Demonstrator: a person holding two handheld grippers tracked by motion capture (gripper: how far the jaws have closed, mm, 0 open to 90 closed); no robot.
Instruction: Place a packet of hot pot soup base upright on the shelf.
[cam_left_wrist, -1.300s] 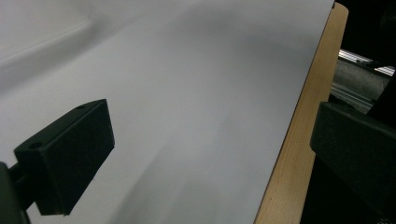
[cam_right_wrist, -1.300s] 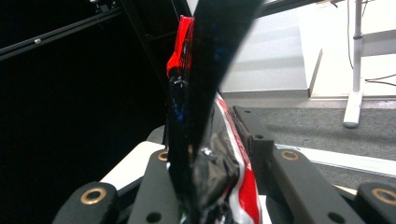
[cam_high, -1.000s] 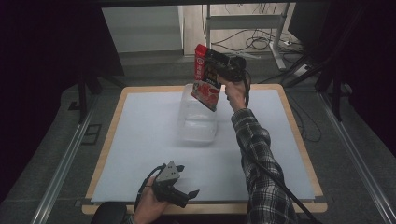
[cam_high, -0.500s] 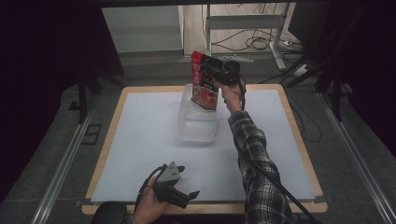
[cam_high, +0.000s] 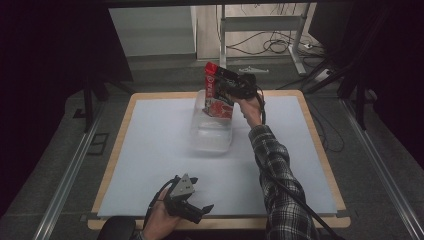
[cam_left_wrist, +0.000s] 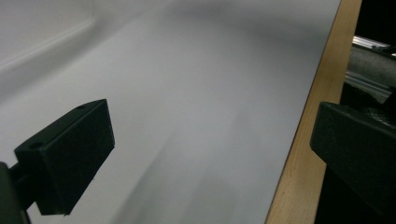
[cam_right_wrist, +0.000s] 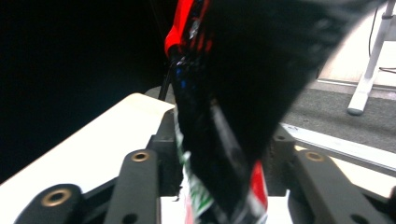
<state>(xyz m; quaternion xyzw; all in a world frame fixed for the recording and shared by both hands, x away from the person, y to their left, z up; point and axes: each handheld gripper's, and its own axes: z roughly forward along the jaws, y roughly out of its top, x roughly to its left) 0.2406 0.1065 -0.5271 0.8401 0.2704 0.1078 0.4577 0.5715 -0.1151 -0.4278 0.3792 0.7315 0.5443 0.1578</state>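
A red snack bag (cam_high: 216, 95) stands upright with its lower end inside a clear plastic tub (cam_high: 211, 134) at the back middle of the white table top (cam_high: 150, 150). My right gripper (cam_high: 231, 89) is at the bag's upper part, and its jaws have just been opening. In the right gripper view the bag (cam_right_wrist: 219, 116) hangs between the jaws with a gap on each side. My left gripper (cam_high: 194, 204) rests near the front edge, open and holding nothing. In the left gripper view its wide-set jaws frame the bare table top (cam_left_wrist: 187, 93).
The table has a wooden rim (cam_high: 320, 145) and metal rails (cam_high: 75, 165) along both sides. A desk frame and cables (cam_high: 270, 45) stand on the floor behind it. The right forearm in a plaid sleeve (cam_high: 275, 170) crosses the right half.
The right hand has lowered the red bag so its bottom sits in the clear tub. The left hand has stayed in place.
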